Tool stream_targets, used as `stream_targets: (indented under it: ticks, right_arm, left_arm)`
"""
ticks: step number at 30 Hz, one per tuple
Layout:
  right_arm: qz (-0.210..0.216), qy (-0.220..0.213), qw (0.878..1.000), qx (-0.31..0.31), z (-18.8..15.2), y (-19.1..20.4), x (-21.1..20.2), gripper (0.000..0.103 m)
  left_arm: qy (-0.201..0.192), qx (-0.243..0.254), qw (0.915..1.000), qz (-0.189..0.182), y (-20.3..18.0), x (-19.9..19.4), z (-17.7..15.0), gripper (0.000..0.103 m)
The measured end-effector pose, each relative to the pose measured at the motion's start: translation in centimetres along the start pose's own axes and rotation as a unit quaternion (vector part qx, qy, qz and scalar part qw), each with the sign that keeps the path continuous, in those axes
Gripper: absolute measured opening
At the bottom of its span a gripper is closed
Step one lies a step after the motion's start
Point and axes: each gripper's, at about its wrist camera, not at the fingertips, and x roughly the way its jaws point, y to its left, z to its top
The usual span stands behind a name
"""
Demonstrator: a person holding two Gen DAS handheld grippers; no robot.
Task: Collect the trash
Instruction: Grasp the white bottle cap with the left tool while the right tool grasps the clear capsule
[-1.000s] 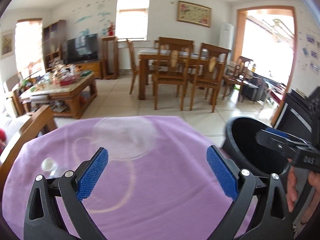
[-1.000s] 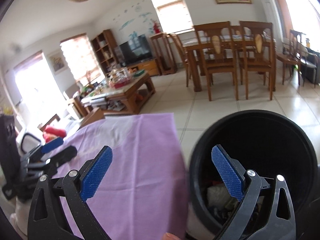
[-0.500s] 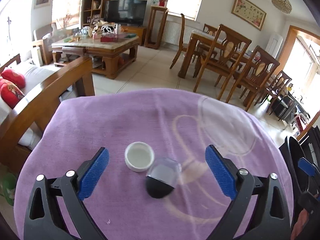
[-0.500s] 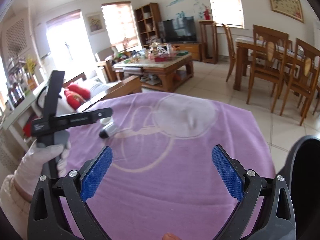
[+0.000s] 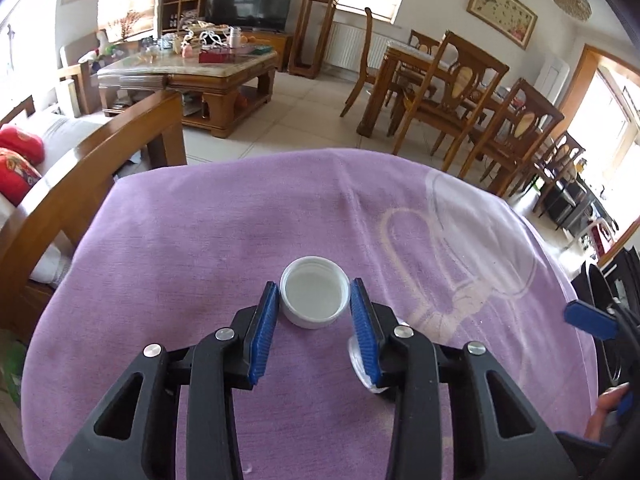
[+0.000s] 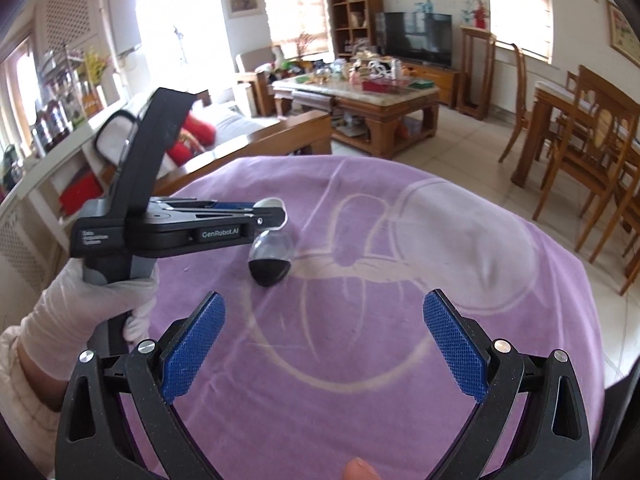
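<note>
On the purple cloth (image 5: 248,240) covering the counter, a white bottle cap (image 5: 314,298) lay open side up, sitting between the two blue pads of the left hand-held gripper (image 5: 314,312). Its jaws had just been closing around the cap; the pads stood right at the cap's sides, but whether they already pressed on it could not be told for certain, as a thin gap seemed to remain on the left. Just beside the right pad, partly hidden under that finger, a small clear plastic piece (image 5: 360,364) rested on the cloth.

From the right wrist view, the left hand-held gripper (image 6: 276,216) reached in from the left, held by a white-gloved hand (image 6: 92,304), its tip down at the cloth where the pale rim of the cap (image 6: 272,203) showed. Right beside that tip lay a small domed capsule (image 6: 270,260), clear on top and black below, tilted on its side. The right hand-held gripper (image 6: 324,344) hung above the near part of the cloth with its jaws spread wide and nothing between them, well apart from the capsule.

At the right edge of the left wrist view, part of the right hand-held gripper's blue pad (image 5: 590,318) showed near the dark rim of a black bin (image 5: 600,292).
</note>
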Motion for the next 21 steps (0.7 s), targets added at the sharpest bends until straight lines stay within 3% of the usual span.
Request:
stream_targets:
  ticks: [5,7,11,13,18,21]
  right_arm:
    - [0.003,0.024,0.999,-0.024,1.5,1.8,3.7,0.089]
    - [-0.001,0.031,0.999,-0.036,2.0,2.5,4.8,0.080]
    - [-0.012,0.051,0.997,-0.049,2.8,3.7,7.5,0.074]
    - [-0.016,0.062,0.997,-0.052,2.9,4.0,8.6,0.061]
    - [-0.017,0.066,0.996,-0.052,3.1,4.3,9.6,0.057]
    - [-0.019,0.061,0.997,-0.047,3.0,4.2,9.4,0.041]
  left_arm:
    - [-0.047,-0.036,0.9983,0.000,1.8,-2.5,0.2,0.036]
    - [-0.058,-0.045,0.9973,0.002,2.3,-3.3,0.0,0.036]
    - [-0.062,-0.056,0.9965,0.000,2.8,-3.7,0.2,0.036]
    - [-0.064,-0.060,0.9961,-0.003,2.9,-3.7,0.5,0.036]
    - [-0.063,-0.065,0.9959,-0.006,3.3,-3.7,0.8,0.037]
    - [-0.064,-0.061,0.9961,-0.006,3.1,-3.7,0.7,0.036]
